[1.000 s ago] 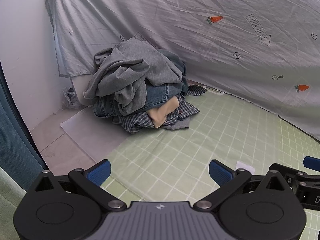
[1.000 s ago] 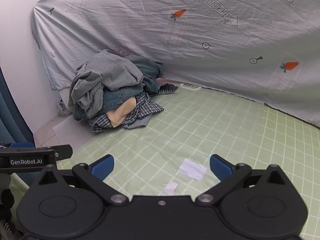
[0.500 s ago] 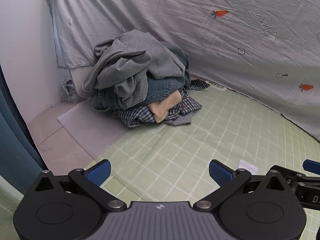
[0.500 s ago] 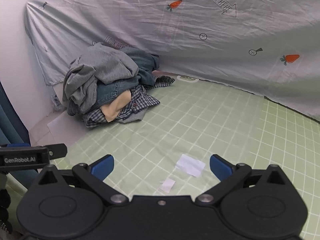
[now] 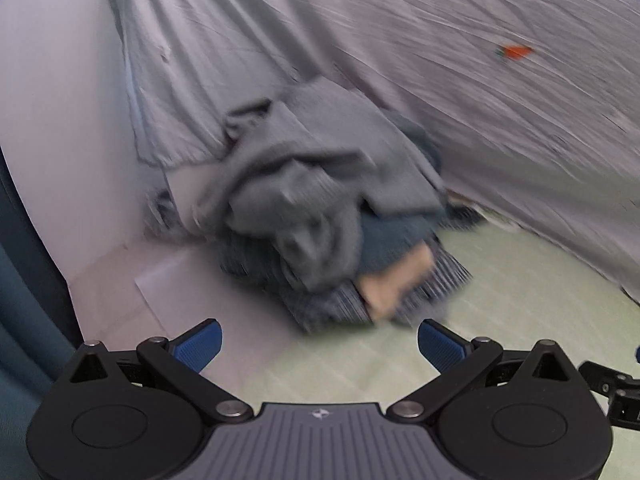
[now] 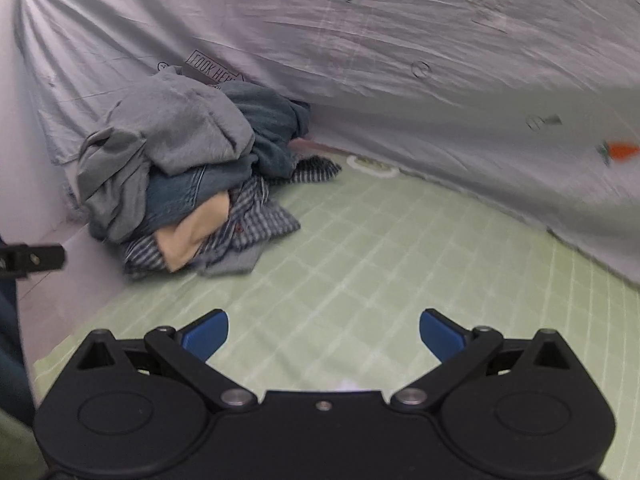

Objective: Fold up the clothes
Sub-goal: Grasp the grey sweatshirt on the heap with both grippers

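Observation:
A heap of clothes (image 5: 320, 208) lies at the far left of the green checked mat (image 5: 520, 280): a grey top (image 6: 176, 128) on top, blue denim (image 6: 180, 192) under it, a beige piece (image 6: 196, 228) and a plaid shirt (image 6: 256, 224) at the bottom. The left wrist view is blurred. My left gripper (image 5: 319, 344) is open and holds nothing, just short of the heap's near edge. Farther back over the mat (image 6: 360, 248), my right gripper (image 6: 323, 330) is open with nothing between its fingers.
A grey sheet (image 6: 400, 40) with carrot prints hangs behind the mat and heap. A white wall (image 5: 60, 120) and bare pale floor (image 5: 132, 280) lie to the left, with dark teal fabric (image 5: 24, 300) at the left edge.
Both grippers have moved forward toward the heap, which now looks larger. The paper scraps on the mat have dropped out of sight beneath the right gripper. Both stay open.

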`<state>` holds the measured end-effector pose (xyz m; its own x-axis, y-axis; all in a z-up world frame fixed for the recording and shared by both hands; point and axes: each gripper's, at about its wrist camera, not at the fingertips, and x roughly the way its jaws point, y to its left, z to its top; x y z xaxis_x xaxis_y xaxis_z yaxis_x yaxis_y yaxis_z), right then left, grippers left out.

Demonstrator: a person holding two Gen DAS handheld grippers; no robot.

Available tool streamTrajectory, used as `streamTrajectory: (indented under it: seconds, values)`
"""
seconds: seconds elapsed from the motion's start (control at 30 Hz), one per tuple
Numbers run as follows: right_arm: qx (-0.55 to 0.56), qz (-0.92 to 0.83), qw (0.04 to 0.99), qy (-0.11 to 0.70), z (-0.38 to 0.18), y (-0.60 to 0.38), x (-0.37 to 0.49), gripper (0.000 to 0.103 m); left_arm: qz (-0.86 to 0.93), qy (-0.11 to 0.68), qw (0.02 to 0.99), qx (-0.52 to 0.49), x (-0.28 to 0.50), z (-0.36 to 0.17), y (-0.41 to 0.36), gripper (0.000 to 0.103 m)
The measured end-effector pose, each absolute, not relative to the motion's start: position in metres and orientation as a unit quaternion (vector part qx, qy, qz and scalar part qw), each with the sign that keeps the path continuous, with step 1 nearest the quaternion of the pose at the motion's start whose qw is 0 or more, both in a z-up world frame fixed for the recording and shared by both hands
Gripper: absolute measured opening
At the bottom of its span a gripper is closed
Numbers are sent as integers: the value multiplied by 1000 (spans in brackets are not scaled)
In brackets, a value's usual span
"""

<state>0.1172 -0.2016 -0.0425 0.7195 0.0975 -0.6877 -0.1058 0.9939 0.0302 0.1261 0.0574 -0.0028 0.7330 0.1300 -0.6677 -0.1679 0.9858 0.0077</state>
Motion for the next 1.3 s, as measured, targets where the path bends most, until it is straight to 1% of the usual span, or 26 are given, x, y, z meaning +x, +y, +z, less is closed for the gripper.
streamTrajectory:
  seconds: [0.27,0.37,0.43,0.57,0.6,0.63,0.67,0.7,0.73,0.77,0.8,0.83,0.9,1.03,1.13,1.2,1.27,1.3]
  values:
    - [-46,118,927,352,-38,-154,232,102,131,357,923,-61,210,-6,102,103]
    - [-53,158,924,343,-38,-131,273,93,131,364,919,-74,236,-13,110,101]
    - [-46,187,920,342,-40,-119,296,84,124,370,917,-84,247,-19,110,100]
    - [-34,236,907,346,-47,-102,326,73,109,373,916,-101,255,-26,107,88]
    - [-31,245,904,349,-50,-99,331,64,108,372,916,-103,254,-26,106,84]
    - [-29,251,901,354,-52,-98,333,52,106,371,916,-105,254,-26,105,82]
    - [-27,258,897,358,-55,-96,334,48,105,370,917,-108,254,-27,105,78]
    - [-24,264,894,362,-58,-95,336,41,104,369,917,-110,253,-27,104,75]
    - [-22,270,891,365,-60,-94,337,30,102,369,917,-112,253,-27,103,73]
    - [-22,276,891,359,-59,-95,333,24,101,368,917,-115,253,-27,102,66]
    - [-31,275,894,352,-57,-95,329,15,100,367,917,-117,252,-27,102,62]
    - [-39,275,897,344,-55,-95,324,10,98,366,918,-120,252,-27,101,56]
    - [-51,271,903,330,-52,-96,315,8,96,364,918,-124,251,-27,99,41]
    - [-38,246,917,312,-42,-110,299,7,93,359,920,-127,247,-24,97,36]
    - [-36,222,930,292,-30,-128,278,7,88,347,927,-112,239,-15,95,30]
    - [-45,200,938,279,-23,-143,263,6,83,339,932,-99,231,-9,90,24]
    - [-42,177,945,271,-16,-161,246,6,76,336,934,-96,221,-5,83,20]
    - [-39,164,949,268,-14,-170,237,6,72,335,935,-96,215,-3,79,20]
